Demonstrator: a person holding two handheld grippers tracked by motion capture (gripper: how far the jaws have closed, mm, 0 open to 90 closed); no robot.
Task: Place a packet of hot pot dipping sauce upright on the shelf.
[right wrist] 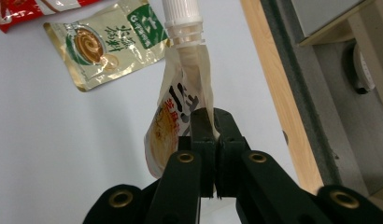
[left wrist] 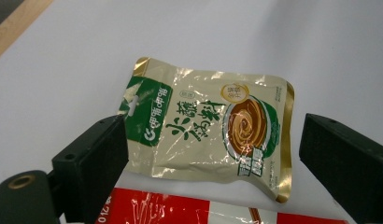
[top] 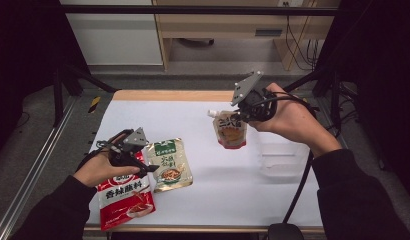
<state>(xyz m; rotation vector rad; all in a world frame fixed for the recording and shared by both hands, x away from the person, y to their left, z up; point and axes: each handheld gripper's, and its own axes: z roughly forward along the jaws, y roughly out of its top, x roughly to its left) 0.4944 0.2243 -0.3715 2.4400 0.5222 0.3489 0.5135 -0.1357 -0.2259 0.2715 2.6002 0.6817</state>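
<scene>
Pouches of sauce are being handled one per hand on the white worktop. At about two o'clock in the high view, the right tool has its jaws clamped tight on the spouted pouch, pinching the flat film at its upper edge just beside the white screw cap. Gripping there makes sense: the film is thin enough for a narrow bite, and the filled body hangs below, clear of the surface, so it can be carried without dragging.

Over at eight o'clock, the left tool stands with its jaws wide apart, one on either side of the green-and-cream pouch, which lies flat and label-up. Neither pad presses on it; the spread looks chosen to straddle the packet's width before closing. A red pouch lies at seven o'clock, just beside the green one, partly under the left hand. A clear plastic tray sits at four o'clock, probably the destination.
</scene>
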